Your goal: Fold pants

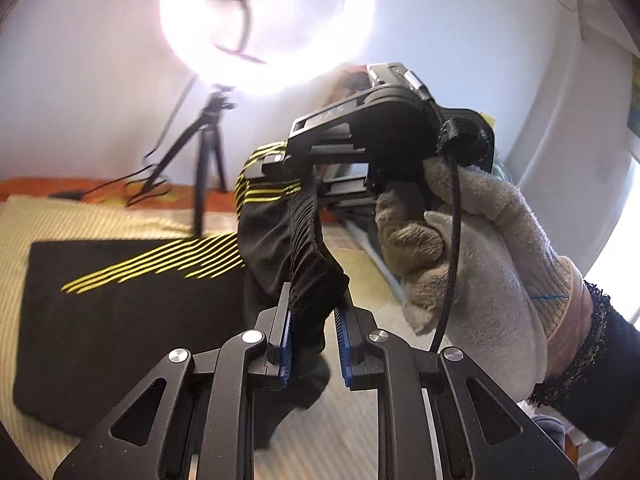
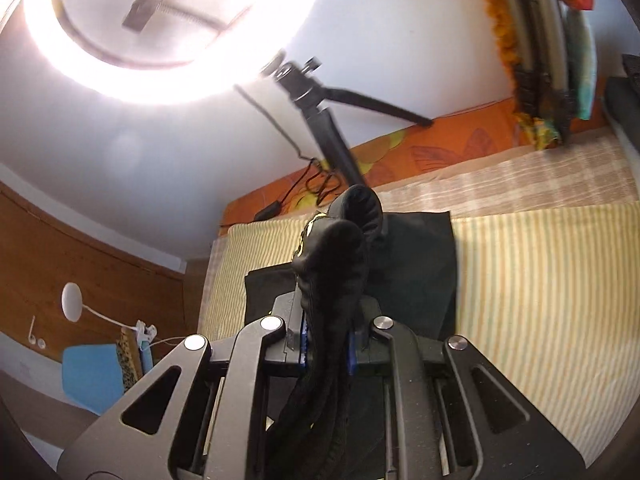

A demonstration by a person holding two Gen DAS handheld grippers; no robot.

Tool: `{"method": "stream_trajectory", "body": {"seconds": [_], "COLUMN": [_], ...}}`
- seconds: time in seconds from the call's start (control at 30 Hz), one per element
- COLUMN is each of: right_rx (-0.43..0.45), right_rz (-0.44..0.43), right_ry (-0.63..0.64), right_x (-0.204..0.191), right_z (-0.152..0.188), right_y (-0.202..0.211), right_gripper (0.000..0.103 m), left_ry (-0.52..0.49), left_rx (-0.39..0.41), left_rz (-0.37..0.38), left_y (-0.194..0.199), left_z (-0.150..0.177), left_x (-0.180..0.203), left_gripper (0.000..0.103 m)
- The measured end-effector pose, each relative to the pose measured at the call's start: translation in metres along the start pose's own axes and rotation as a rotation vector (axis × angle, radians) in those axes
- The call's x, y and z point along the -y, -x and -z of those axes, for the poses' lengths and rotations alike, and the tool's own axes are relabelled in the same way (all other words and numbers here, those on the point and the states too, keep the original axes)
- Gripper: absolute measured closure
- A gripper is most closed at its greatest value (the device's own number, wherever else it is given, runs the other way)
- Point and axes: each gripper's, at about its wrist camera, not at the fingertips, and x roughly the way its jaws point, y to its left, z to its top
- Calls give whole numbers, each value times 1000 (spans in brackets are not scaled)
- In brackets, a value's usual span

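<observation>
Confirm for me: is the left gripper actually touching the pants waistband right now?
Touching. The left wrist view shows the left gripper with its blue pads closed on the black ribbed waistband of the pants, the fabric pinched between the fingers.

Upper left of your left wrist view: a lit ring light (image 1: 268, 20) with a blurred phone clamp at its centre, carried on a black tripod (image 1: 206, 152) whose legs stand on the bed. Your right wrist view shows the same ring light (image 2: 168, 40) filling the upper left and the tripod (image 2: 320, 120) leaning across the centre. A black cable (image 2: 304, 168) trails from it down onto an orange patterned sheet (image 2: 460, 152) along the white wall (image 2: 400, 40). A yellow-striped bedspread (image 2: 540, 280) covers the bed at right. At lower left you see wood panelling (image 2: 60, 248), a white clip lamp (image 2: 72, 302) and a blue chair (image 2: 92, 376). Folded textiles (image 2: 560, 40) hang at upper right.
</observation>
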Motion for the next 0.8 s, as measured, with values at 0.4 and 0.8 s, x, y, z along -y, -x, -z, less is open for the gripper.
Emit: {"method": "stream_trajectory", "body": {"seconds": [0.4,0.8], "right_rx": [-105,-203], "right_rz": [54,177], "right_ry": [95,153], "right_x": [-65,-101], "right_z": [30,52], "right_y": [-86,-176], "right_gripper": [89,90], "left_ry": [185,348], "left_rx": [43,40], "left_rz": [-47,-124], "left_y": [46,59], "left_z": [30,51], "left_x": [-71,-127], "left_gripper": [86,86]}}
